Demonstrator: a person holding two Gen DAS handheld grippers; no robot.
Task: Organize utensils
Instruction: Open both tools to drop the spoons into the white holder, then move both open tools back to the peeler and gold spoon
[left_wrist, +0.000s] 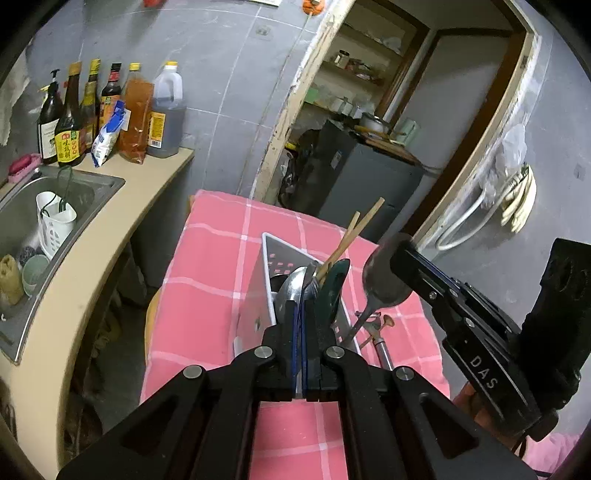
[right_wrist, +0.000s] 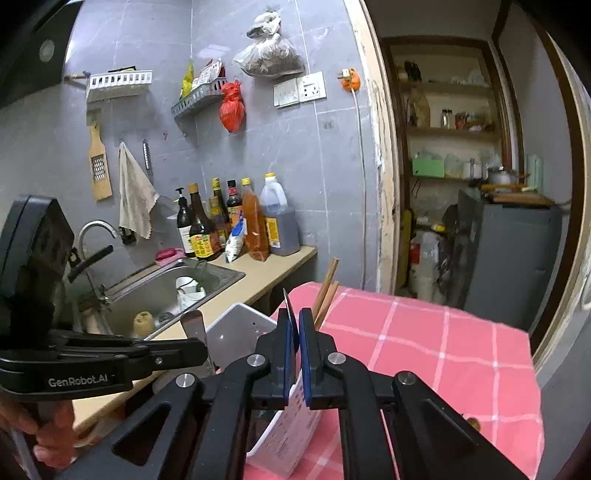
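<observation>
Now, over on the left, a stainless steel sink (left_wrist: 55, 199) sits in a beige countertop (left_wrist: 122, 221), a white plastic cup (left_wrist: 55, 221) lying in the basin. Behind it a row of dark sauce bottles (left_wrist: 74, 118) and a big clear jug of dark liquid (left_wrist: 166, 114) stand against the grey tiled wall (left_wrist: 221, 74). Moving to the middle, a table draped in a pink checked cloth (left_wrist: 207, 280) carries the white perforated utensil holder (left_wrist: 271, 254), with wooden chopsticks (left_wrist: 354, 232) and a dark green spoon (left_wrist: 334, 291) standing in it. The left gripper (left_wrist: 310, 277) has its blue pads pressed together on a steel spoon (left_wrist: 291, 291), held right over the holder. Just right of that, the right gripper (right_wrist: 297, 317) shows only a thin slit between its pads, and the left view has a dark metal ladle (left_wrist: 384, 280) at its tip, though I can't tell whether the pads are pressing on it. Farther right, an open doorway (left_wrist: 406, 110) shows pantry shelves (right_wrist: 450, 129) and a dark grey cabinet (left_wrist: 369, 177).
</observation>
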